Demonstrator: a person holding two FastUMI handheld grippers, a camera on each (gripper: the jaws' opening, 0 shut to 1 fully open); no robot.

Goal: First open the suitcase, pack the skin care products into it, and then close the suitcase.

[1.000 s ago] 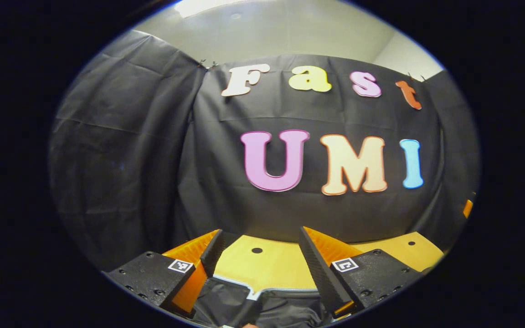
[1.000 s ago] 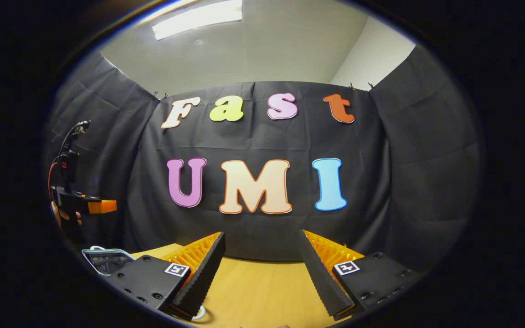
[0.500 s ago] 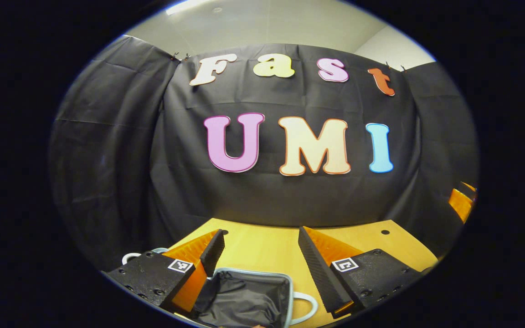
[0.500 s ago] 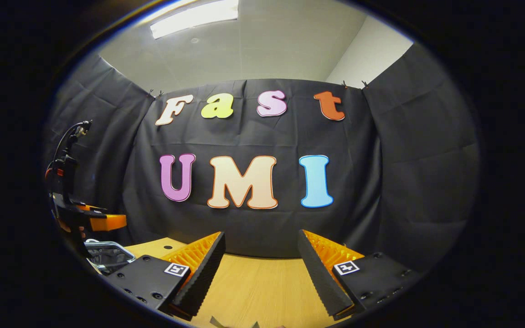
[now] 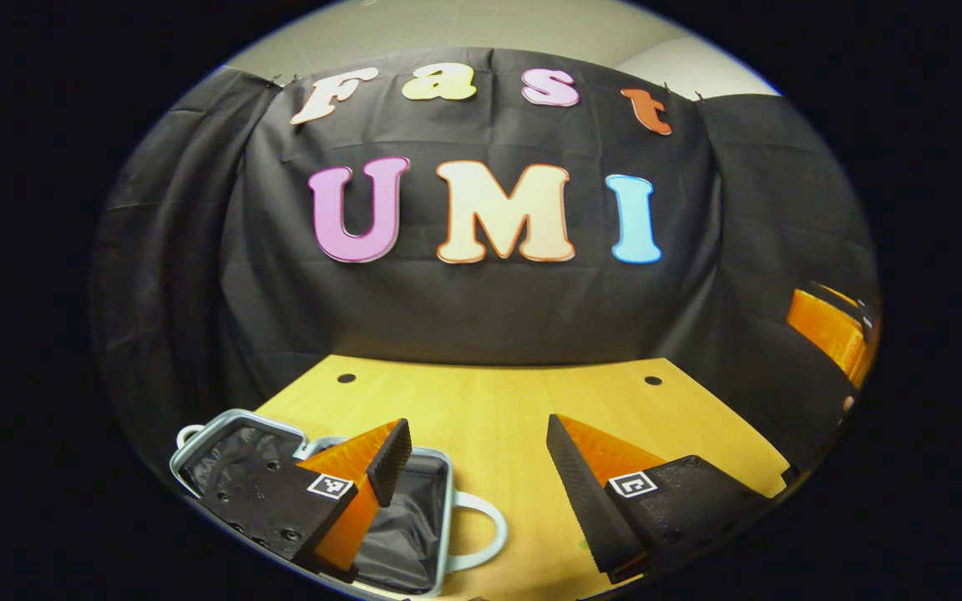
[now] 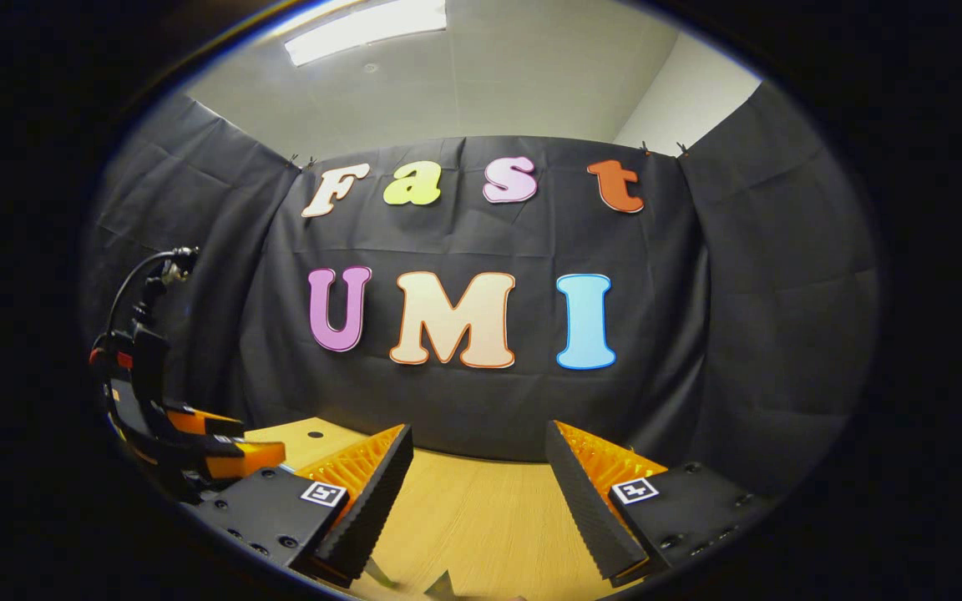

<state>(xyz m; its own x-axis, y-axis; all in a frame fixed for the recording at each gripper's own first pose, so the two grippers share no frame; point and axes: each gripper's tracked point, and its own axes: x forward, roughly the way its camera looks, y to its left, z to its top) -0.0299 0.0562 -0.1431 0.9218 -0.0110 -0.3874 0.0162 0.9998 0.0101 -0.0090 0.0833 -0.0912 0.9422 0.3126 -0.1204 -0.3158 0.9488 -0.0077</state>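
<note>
In the left gripper view, your left gripper point(image 5: 474, 467) has its two fingers spread wide, with nothing held between them. It hangs above the wooden table point(image 5: 498, 409). The left finger point(image 5: 389, 451) sits over the open suitcase point(image 5: 427, 522), which lies flat at the lower left of this view. You can see the suitcase's pale rim, its dark fabric lining, and a light handle loop point(image 5: 481, 534) sticking out toward the middle of the table. A second lined half point(image 5: 214, 438) spreads out to the left, partly hidden behind the gripper's black body. The right finger point(image 5: 573, 476) is over bare wood, apart from the suitcase. Two small dark holes point(image 5: 653, 381) mark the far part of the tabletop, near the black cloth wall point(image 5: 481, 309). At the far right edge an orange part point(image 5: 827, 330) of your other gripper pokes in; it is too cropped to tell how its fingers stand.

In the right gripper view, your right gripper point(image 6: 478, 492) is likewise wide open and grips nothing. Its fingers frame bare table point(image 6: 473, 517). At the bottom edge, between the fingers, a few small pale shapes point(image 6: 439, 584) show; they are too cut off to say what they are. To the left you see the left gripper point(image 6: 230, 446) from the side, black and orange, with a cable point(image 6: 134, 284) arching above it.
</note>
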